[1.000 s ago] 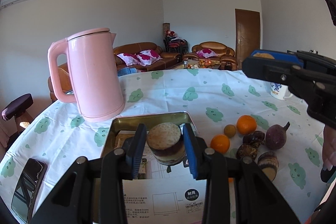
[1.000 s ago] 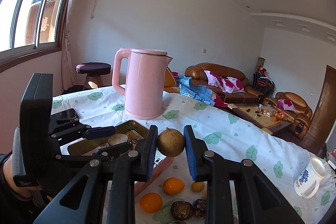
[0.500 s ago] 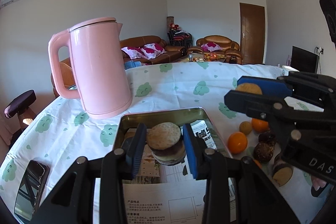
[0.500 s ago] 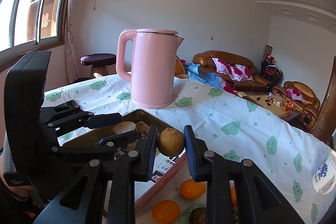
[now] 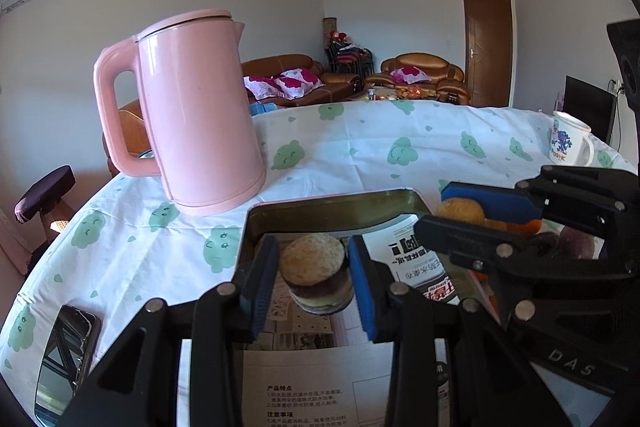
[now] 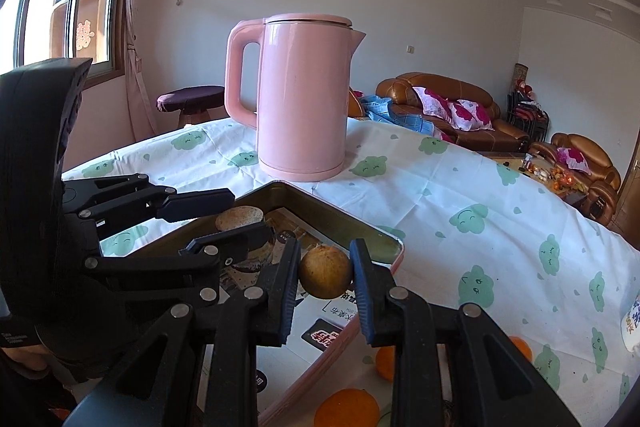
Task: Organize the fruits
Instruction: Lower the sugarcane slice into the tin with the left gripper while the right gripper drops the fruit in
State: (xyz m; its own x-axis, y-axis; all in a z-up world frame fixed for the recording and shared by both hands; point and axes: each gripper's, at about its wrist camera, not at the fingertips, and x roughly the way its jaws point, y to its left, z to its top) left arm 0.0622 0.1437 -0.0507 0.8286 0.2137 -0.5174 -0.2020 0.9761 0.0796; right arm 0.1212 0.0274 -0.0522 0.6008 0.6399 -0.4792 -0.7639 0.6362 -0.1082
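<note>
left gripper: clamped on one banded cut fruit
right gripper: clamped on one round brown fruit
tin: one, beneath both
oranges: two, 5 o'clock
kettle: one, 11 o'clock

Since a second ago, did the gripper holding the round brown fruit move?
Yes. The right gripper, shut on the round brown fruit, has come closer to the pink kettle and now hangs over the metal tray.
</note>
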